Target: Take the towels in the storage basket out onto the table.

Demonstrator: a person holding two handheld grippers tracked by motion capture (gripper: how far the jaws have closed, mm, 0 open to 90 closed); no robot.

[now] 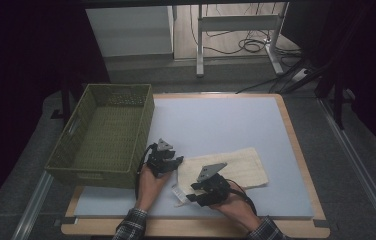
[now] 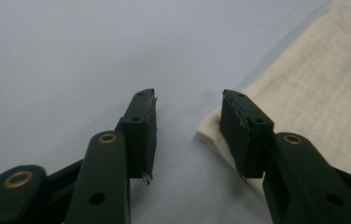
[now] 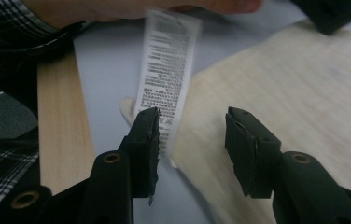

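Clearly, cloth: a cream folded cloth (image 1: 226,167) lies flat on the bench (image 1: 236,120), near the front edge, right of the green woven basket (image 1: 107,134).
Feel: thin, soft and light by the look of it; it should sag and drape when lifted, and one layer may slip off the others.
Label: a white care label (image 3: 166,77) juts from the cloth's near left corner; too flimsy to lift by.
Left tool: the left tool (image 2: 188,121) has its jaws apart at the cloth's far left corner, one jaw over the fabric, nothing pinched.
Right tool: the right tool (image 3: 192,140) has its jaws apart over the near left corner, astride the label's edge.
Hold: pinch both left corners through all layers, low against the bench.
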